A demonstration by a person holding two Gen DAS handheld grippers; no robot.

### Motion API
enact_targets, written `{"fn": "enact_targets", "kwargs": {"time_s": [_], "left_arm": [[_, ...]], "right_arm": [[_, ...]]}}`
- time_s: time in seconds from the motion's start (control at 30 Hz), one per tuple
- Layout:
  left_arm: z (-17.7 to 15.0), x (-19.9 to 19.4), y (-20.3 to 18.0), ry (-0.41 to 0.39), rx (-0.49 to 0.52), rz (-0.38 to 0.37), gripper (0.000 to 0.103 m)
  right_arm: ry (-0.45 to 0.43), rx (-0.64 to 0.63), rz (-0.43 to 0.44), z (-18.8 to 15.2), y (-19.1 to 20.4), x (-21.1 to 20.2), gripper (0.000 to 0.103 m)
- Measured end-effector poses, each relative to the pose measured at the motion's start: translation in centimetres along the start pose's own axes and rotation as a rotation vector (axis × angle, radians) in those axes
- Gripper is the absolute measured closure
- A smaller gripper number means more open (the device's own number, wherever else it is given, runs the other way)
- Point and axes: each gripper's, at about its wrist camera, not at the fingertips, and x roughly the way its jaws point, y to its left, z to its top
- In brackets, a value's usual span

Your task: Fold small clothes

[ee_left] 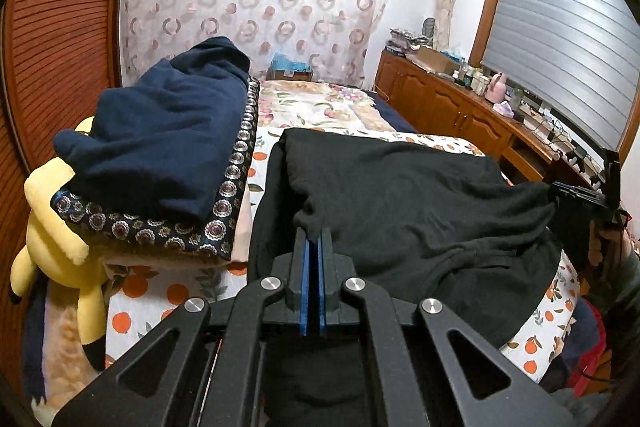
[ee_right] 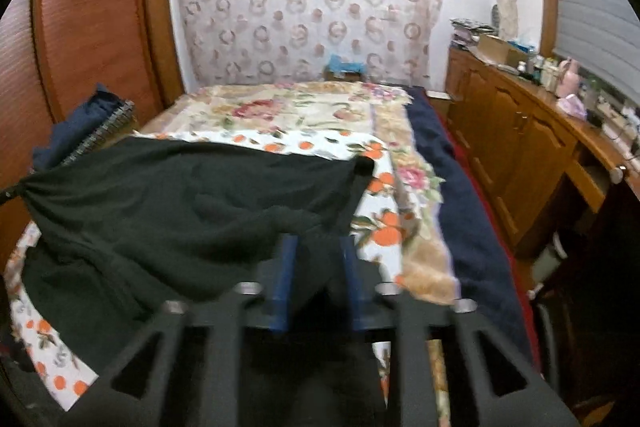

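**Black garment stretched between two grippers over the bed**

The black garment (ee_left: 400, 203) lies spread across the near end of the bed (ee_right: 320, 115), on a white sheet (ee_right: 304, 143) printed with oranges. Its near edge is lifted off the sheet at two places.

The left gripper (ee_left: 314, 233) has its blue-padded fingers (ee_left: 306, 267) pressed together, with a bunch of the black cloth pinched at their tips. The right gripper (ee_right: 318, 247) has its fingers (ee_right: 286, 267) apart; a fold of the garment lies in the gap between them, but the pads do not press on it. From the left wrist view, the right gripper sits at the far right edge of the garment, with a hand (ee_left: 600, 243) behind it.

To the left of the garment, a folded navy garment (ee_left: 168, 135) rests on a dark patterned cushion (ee_left: 224, 211), and a yellow plush toy (ee_left: 60, 227) sits just beside the cushion at the bed's edge. A flowered blanket (ee_right: 280, 107) covers the far part of the bed. Wooden cabinets (ee_right: 520, 155) run along the right wall under a window blind (ee_left: 560, 39).
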Motion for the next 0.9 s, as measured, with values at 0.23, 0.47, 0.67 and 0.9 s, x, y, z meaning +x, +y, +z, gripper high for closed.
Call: {"fn": "enact_targets", "kwargs": {"time_s": [0.23,0.47,0.67,0.9], "left_arm": [[-0.5,0.5,-0.4,0.01,0.019,-0.002,0.099],[-0.6,1.0,-0.4,0.019,0.018,-0.006,0.099],[-0.6,0.8,-0.3,0.011,0.019,0.001,0.099],[-0.6,0.9,0.5,0.002,-0.002,-0.003,0.099]], "right_arm": [[0.127,0.004,-0.029,-3.8,-0.7,-0.5,0.064],[0.162,-0.022,-0.032,-5.6,0.3,-0.4,0.096],[0.203,-0.085,-0.028,-6.1,0.3,-4.8,0.099],[0.27,-0.156,0.01,-5.6,1.6,-9.2,0.099]]}}
